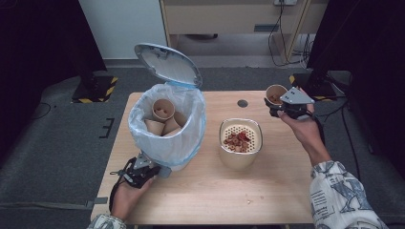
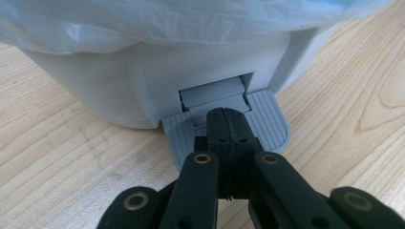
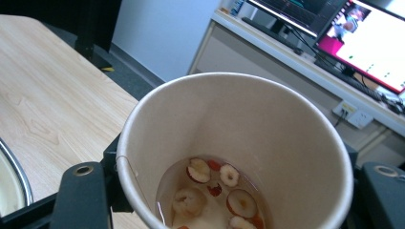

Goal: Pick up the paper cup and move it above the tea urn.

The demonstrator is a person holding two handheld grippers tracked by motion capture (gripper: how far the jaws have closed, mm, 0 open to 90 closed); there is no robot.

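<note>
A small white pedal bin (image 1: 167, 143), lined with a clear plastic bag, is seen at the left of the light wooden table (image 1: 267, 191) in the high view, with its lid (image 1: 167, 64) raised behind it. Several empty paper cups (image 1: 163, 117) are piled inside the bag. The grey ribbed pedal (image 2: 270, 121) at the foot of the bin is pressed on by the left gripper (image 2: 228, 114), whose jaws are brought fully together with nothing between them; in the left gripper view the closed tips are seen resting on the pedal's middle, just in front of the slot in the bin's base. In the high view, the left gripper (image 1: 155, 169) is found at the near side of the bin, held low over the table by the person's left hand (image 1: 125, 195).

A brown paper cup (image 1: 275, 94) is gripped by the right gripper (image 1: 277, 106) and held above the far right corner of the table, upright or nearly so. In the right gripper view the paper cup (image 3: 267, 124) is seen clamped between the black jaws at its sides, and a shallow pool of liquid with slices of red date (image 3: 215, 188) is visible at its bottom.

Between the bin and the held cup, a cream-coloured container with a perforated strainer insert (image 1: 240, 138) is stood on the table, and a heap of reddish-brown fruit pieces (image 1: 237, 140) is held on the strainer. A few crumbs (image 1: 249, 202) are scattered on the table near its front edge.
</note>
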